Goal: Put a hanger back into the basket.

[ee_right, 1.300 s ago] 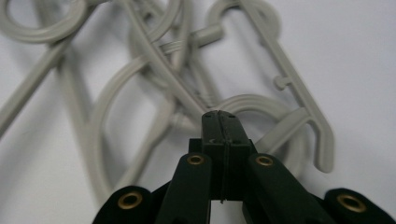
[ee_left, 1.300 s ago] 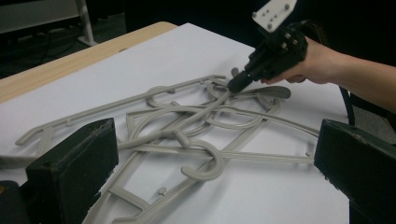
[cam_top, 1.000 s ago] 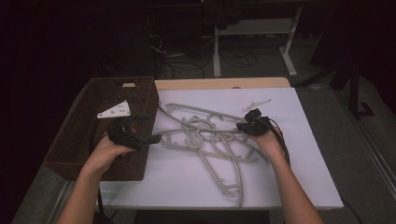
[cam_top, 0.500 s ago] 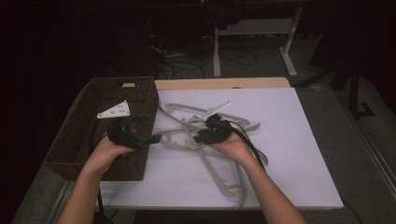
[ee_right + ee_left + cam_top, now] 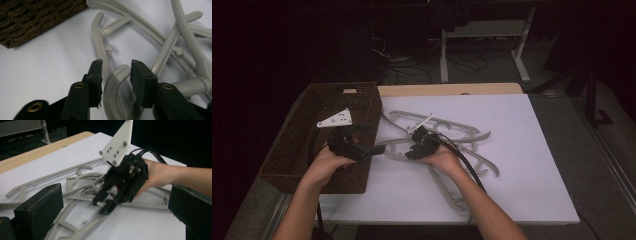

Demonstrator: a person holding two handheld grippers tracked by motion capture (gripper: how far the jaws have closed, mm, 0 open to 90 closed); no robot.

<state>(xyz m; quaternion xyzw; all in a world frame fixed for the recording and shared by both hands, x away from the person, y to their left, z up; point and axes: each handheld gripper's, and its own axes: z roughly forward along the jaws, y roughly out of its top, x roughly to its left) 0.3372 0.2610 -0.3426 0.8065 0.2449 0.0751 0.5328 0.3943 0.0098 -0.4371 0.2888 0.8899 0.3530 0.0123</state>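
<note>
Several grey plastic hangers lie tangled on the white table top. My right gripper is low over the left end of the pile. In the right gripper view the curved hook of a hanger lies between its jaws. The jaws have just been closing a little, but a gap remains on the hook's left side. My left gripper hovers at the right rim of the brown woven basket and faces the right gripper. Its fingers stand wide apart with nothing between them.
The basket takes up the table's left side, and its corner lies close to the right gripper. A bare wooden strip runs along the table's far edge. Desk legs and cables stand on the dark floor beyond.
My right hand has moved left, from the right end of the hanger pile to its left end, close to the left gripper. The left hand has stayed put.
</note>
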